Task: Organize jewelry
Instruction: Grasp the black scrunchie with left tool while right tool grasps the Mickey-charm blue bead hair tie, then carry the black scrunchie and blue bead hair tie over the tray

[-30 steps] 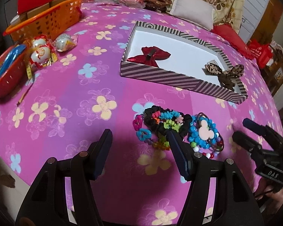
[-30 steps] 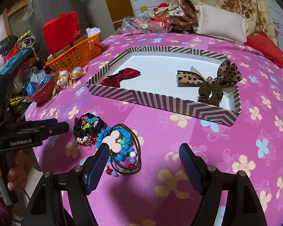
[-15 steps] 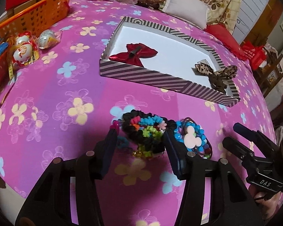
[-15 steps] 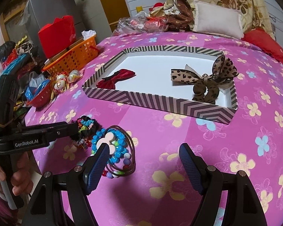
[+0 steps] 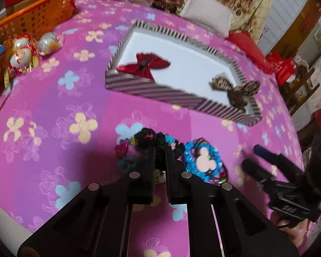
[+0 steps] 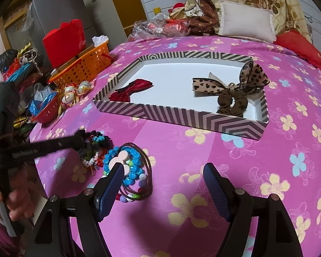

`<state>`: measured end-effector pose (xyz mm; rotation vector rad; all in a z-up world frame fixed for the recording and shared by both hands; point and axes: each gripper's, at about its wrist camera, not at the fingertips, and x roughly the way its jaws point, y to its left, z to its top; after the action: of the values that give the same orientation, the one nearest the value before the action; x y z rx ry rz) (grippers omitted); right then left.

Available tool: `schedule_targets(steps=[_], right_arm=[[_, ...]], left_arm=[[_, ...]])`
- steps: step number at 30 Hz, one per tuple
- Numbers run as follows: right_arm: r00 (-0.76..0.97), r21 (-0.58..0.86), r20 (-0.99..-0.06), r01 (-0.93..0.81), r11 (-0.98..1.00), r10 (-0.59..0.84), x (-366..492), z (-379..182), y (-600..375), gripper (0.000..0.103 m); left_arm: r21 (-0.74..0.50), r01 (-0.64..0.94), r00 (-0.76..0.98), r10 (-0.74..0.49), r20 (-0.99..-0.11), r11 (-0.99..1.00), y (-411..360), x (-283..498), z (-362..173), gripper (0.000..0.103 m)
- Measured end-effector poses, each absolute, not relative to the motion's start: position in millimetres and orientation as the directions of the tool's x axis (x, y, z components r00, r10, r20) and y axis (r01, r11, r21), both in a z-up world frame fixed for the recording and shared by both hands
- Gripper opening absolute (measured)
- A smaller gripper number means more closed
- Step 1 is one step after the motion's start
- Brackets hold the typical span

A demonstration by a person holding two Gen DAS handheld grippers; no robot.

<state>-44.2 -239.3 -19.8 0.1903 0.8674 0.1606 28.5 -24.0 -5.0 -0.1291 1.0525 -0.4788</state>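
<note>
A black scrunchie with coloured beads (image 5: 145, 138) lies on the pink flowered cloth, and my left gripper (image 5: 159, 150) is shut on its black fabric. The right wrist view shows that gripper (image 6: 81, 137) reaching in from the left onto the scrunchie (image 6: 96, 141). Beside it lies a blue bead bracelet with a white mouse-head charm (image 6: 128, 160) (image 5: 203, 160). My right gripper (image 6: 163, 175) stands open just above and right of the bracelet, with nothing between its fingers. The striped box (image 6: 182, 115) holds a red bow (image 6: 130, 88) and a leopard-print bow scrunchie (image 6: 231, 90).
An orange basket (image 6: 85, 66), a red bowl (image 6: 46, 111) and foil-wrapped eggs (image 5: 23, 53) crowd the table's left side. A white pillow (image 6: 246, 21) and clutter sit at the back. A hand (image 6: 17, 197) holds the left gripper's handle near the table's front edge.
My left gripper moved forward over the black scrunchie and closed from wide open to shut on it. The right gripper stayed where it was, open.
</note>
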Motion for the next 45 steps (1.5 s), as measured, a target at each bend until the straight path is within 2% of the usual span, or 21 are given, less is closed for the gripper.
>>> schedule_targets(steps=[5,6,8,9,16,22,26,31,45], right_arm=[[0.623,0.219,-0.748,-0.095,0.971,0.23,-42.2,-23.9,-230.5,0.073],[0.62,0.21,-0.75,-0.106,0.972,0.23,-42.2,-24.7,-227.9,0.071],[0.612,0.193,-0.758,-0.122,0.974,0.227,-41.8,-26.6,-223.9,0.057],[0.603,0.191,-0.763,-0.132,0.973,0.232,-41.2,-28.1,-221.8,0.055],[0.585,0.186,-0.761,-0.217,0.958,0.28,-38.7,-27.5,-201.5,0.053],[0.573,0.119,-0.775,-0.283,0.952,0.267,-22.1,-32.3,-175.1,0.052],[0.553,0.072,-0.8,-0.299,0.952,0.234,-12.2,-41.1,-168.1,0.04],[0.549,0.097,-0.797,-0.296,0.95,0.252,-9.8,-43.3,-172.1,0.03],[0.598,0.25,-0.706,-0.292,0.923,0.38,-37.7,-7.7,-189.1,0.029]], left_arm=[[-0.344,0.31,0.443,-0.455,-0.773,0.886,-11.8,27.4,14.7,0.006],[-0.347,0.307,0.451,-0.456,-0.767,0.886,-8.9,27.2,18.1,0.006],[-0.351,0.299,0.468,-0.458,-0.756,0.887,-3.3,26.8,24.0,0.006],[-0.355,0.291,0.478,-0.456,-0.751,0.888,0.4,26.7,27.0,0.006],[-0.355,0.252,0.521,-0.435,-0.735,0.9,17.8,27.5,37.8,0.006],[-0.355,0.24,0.529,-0.428,-0.732,0.904,23.1,27.1,41.8,0.006],[-0.343,0.234,0.531,-0.415,-0.739,0.91,23.7,25.6,40.3,0.006],[-0.346,0.229,0.527,-0.415,-0.742,0.91,25.7,26.2,37.2,0.006],[-0.348,0.236,0.541,-0.421,-0.728,0.907,25.1,22.5,48.5,0.006]])
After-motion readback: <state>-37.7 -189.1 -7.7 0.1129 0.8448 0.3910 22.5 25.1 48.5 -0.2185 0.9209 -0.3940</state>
